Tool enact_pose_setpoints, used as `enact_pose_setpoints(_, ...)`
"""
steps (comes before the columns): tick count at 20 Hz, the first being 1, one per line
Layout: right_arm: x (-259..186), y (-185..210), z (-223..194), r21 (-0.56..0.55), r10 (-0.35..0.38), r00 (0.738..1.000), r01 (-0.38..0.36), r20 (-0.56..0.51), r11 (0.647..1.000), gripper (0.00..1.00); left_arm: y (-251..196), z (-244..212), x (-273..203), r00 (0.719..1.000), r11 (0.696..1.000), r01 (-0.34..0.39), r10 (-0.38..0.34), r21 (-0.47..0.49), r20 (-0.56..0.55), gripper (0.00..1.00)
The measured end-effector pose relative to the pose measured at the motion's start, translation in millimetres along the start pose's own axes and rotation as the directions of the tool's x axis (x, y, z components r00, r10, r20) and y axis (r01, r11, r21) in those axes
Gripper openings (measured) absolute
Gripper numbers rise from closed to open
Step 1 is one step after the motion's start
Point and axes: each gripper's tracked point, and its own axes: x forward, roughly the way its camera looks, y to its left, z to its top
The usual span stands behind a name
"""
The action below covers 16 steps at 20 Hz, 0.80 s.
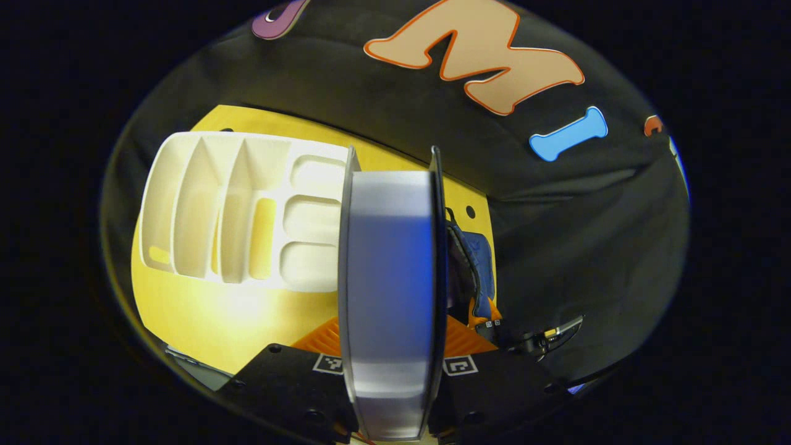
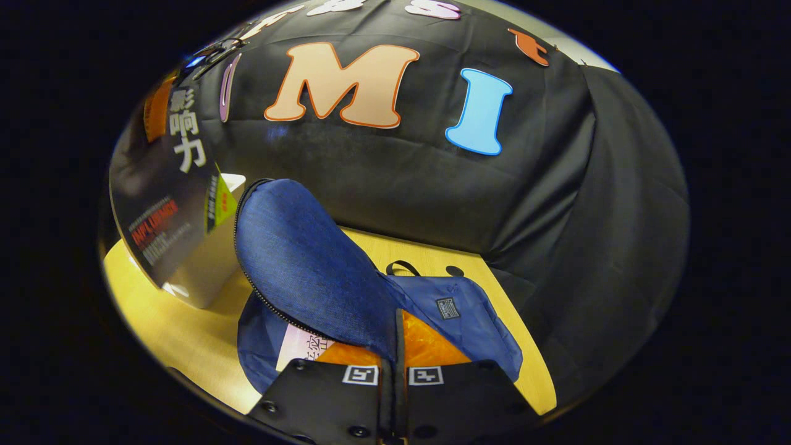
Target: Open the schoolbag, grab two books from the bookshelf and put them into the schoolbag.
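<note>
I had the left gripper (image 1: 390, 346) clamped on a book (image 1: 389, 278), edge-on, above the tabletop (image 1: 204, 309), the empty shelf (image 1: 241, 210) at its far edge. My right gripper (image 2: 395, 364) pinched the bag (image 2: 469, 321) flap (image 2: 303, 259) up; a second book (image 2: 303, 352) lay inside.

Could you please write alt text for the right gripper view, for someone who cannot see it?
The right gripper pinches the blue schoolbag flap, holding it up over one book already inside. A second, dark book hangs at left, above the yellow table.
</note>
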Motion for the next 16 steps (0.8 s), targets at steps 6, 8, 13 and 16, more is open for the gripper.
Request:
enact_pose_setpoints(6,1,-9,4,0.049,0.023,1.0,-0.023,0.005,0.999,0.04,-34,-26,75,0.991,0.991,0.133,-0.134,-0.028,-0.016,0.39)
enact_pose_setpoints(8,1,-13,6,0.07,0.034,0.999,-0.034,0.01,0.997,0.04,-43,-33,93,0.981,0.981,0.194,-0.194,-0.029,0.01,0.39)
enact_pose_setpoints(13,-2,-15,10,0.096,0.076,0.996,-0.081,0.049,0.992,0.04,-63,-38,134,0.946,0.948,0.315,-0.31,-0.046,0.091,0.4)
enact_pose_setpoints(16,-4,-13,12,0.089,0.097,0.993,-0.103,0.067,0.991,0.06,-64,-48,160,0.938,0.937,0.341,-0.333,-0.073,0.097,0.39)
